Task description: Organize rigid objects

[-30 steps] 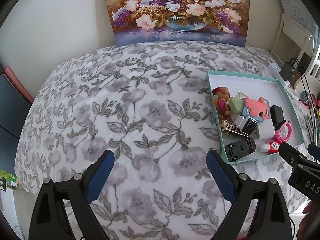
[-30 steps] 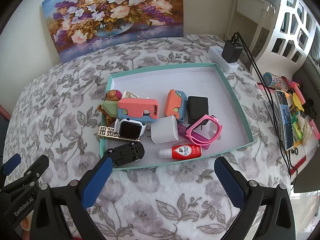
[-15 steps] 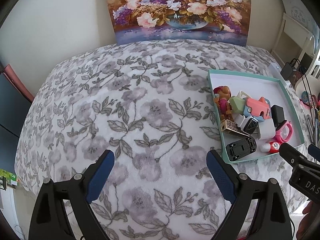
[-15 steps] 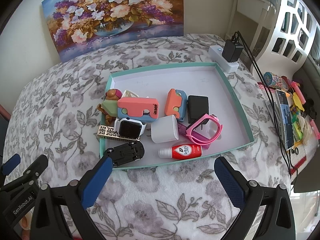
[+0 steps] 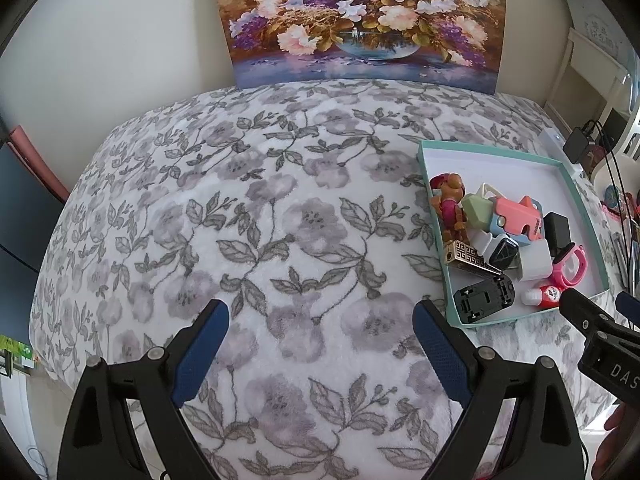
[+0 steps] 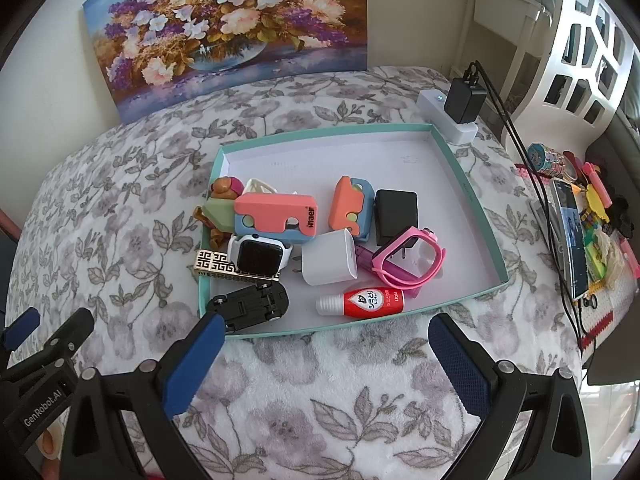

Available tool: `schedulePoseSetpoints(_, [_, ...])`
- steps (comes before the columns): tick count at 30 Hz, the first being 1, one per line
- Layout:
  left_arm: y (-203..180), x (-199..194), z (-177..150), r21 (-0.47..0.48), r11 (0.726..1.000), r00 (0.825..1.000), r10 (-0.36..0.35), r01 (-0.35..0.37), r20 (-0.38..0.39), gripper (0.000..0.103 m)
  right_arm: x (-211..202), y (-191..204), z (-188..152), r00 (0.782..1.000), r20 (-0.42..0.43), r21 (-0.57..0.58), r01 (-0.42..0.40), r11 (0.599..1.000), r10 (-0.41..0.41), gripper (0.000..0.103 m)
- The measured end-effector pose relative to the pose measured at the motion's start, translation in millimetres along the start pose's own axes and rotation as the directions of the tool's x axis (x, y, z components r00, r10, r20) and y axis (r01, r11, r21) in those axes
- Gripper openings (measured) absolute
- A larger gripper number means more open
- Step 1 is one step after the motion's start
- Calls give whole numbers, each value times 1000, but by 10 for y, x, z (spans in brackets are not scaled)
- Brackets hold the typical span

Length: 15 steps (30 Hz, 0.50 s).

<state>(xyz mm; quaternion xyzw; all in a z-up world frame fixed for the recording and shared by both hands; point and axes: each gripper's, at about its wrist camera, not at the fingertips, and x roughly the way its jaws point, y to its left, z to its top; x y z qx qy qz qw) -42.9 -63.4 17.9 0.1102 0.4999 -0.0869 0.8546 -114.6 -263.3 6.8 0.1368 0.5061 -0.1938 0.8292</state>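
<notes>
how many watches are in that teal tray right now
2. A white smartwatch sits near the tray's left side; a pink watch lies right of the white charger cube. More could hide underneath.

Floral blanket [image 5: 280, 220] bears teal tray [image 6: 472, 200].

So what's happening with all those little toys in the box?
A person holds two black grippers with blue pads above a bed covered in a grey flowered blanket. Both the left gripper and the right gripper are open and empty. A shallow teal-rimmed cardboard tray holds a jumble: a white smartwatch, a pink watch band, a white charger cube, a red and white tube and a black folding stand. Nothing has been picked up yet.
</notes>
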Motion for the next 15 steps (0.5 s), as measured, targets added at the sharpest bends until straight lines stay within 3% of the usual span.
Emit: schedulePoseSetpoints(15, [14, -17, 20, -10, 1000, 1000, 0, 0, 2, 93, 5, 0, 1, 1000, -1, -1, 0, 1000, 0, 103])
